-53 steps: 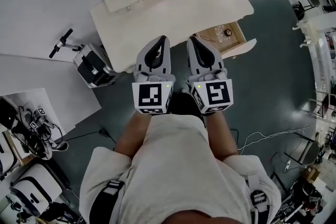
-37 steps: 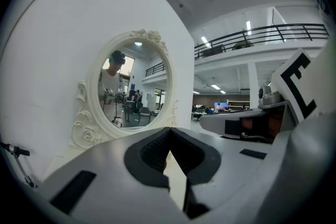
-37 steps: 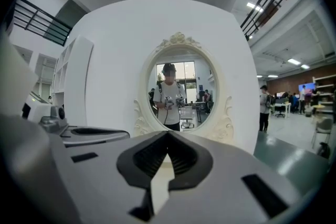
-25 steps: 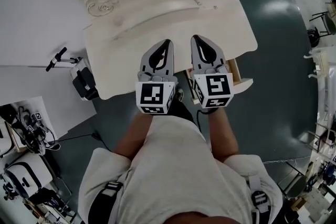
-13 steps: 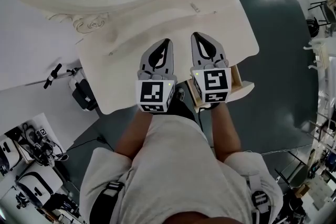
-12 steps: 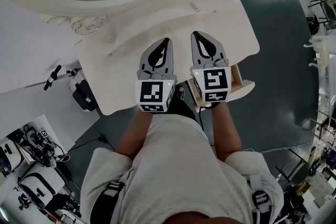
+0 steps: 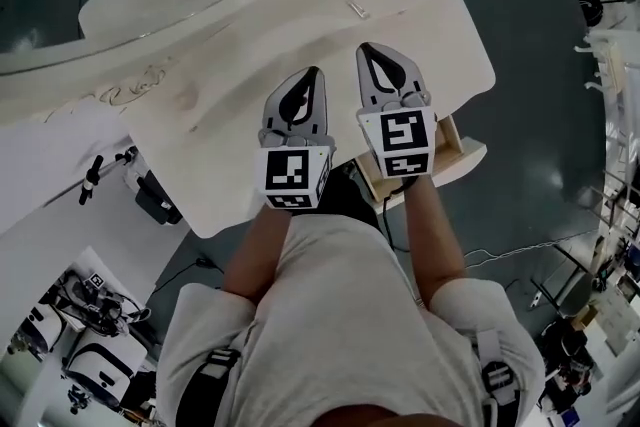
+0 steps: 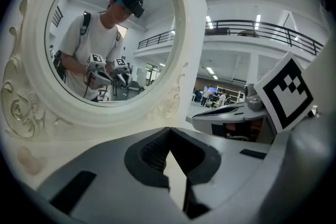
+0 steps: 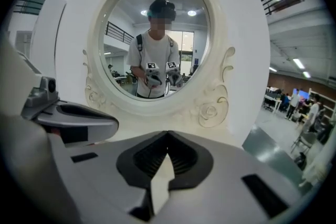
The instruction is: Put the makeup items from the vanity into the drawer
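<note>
The only thing I can spot on the cream wooden vanity top (image 7: 230, 105) is a small pale stick-shaped item (image 7: 357, 8). It's lying near the mirror base, at 12 o'clock from my right gripper (image 7: 363, 49), and it's too tiny to say which makeup it is. The cream wooden drawer (image 7: 452, 155) hangs open at 5 o'clock of that gripper, I guess so the drop-in is a short trip. Both tongs are closed and empty, with the left gripper (image 7: 316, 72) alongside, just parked since nothing's picked yet, I reckon. The oval mirror in a carved cream frame (image 9: 210, 107) stands behind. Nothing blocks the reach, but my right marker cube hides part of the drawer.
</note>
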`<action>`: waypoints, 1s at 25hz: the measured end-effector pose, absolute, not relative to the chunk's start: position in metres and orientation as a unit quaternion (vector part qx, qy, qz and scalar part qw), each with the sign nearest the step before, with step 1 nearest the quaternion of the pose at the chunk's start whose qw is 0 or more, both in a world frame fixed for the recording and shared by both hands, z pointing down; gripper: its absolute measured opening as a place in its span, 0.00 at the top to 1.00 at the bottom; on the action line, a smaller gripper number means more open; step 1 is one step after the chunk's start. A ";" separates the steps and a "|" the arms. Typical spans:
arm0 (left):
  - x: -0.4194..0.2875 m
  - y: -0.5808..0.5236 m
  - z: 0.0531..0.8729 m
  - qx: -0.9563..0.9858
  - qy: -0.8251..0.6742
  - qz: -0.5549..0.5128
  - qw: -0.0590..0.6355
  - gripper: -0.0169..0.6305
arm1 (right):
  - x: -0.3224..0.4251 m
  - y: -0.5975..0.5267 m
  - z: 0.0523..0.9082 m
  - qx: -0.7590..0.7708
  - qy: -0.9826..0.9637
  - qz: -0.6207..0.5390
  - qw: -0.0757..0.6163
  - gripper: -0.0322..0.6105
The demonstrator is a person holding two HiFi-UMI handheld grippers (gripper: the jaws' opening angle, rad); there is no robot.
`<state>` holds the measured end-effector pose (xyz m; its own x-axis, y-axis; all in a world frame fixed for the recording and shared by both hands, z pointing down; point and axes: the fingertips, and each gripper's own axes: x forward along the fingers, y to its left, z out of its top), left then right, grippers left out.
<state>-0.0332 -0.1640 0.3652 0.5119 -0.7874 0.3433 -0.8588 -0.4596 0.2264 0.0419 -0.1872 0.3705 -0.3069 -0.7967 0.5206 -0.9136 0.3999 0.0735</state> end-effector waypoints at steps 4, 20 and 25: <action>-0.020 -0.173 0.379 0.851 -0.475 0.105 0.196 0.96 | 0.048 -0.202 0.386 0.530 -0.797 0.126 0.260 0.93; -0.017 -0.194 0.417 0.835 -0.486 0.129 0.225 0.96 | 0.059 -0.261 0.449 0.472 -0.792 0.127 0.365 0.81; -0.022 -0.198 0.421 0.831 -0.492 0.134 0.225 0.96 | 0.062 -0.272 0.470 0.438 -0.788 0.132 0.411 0.81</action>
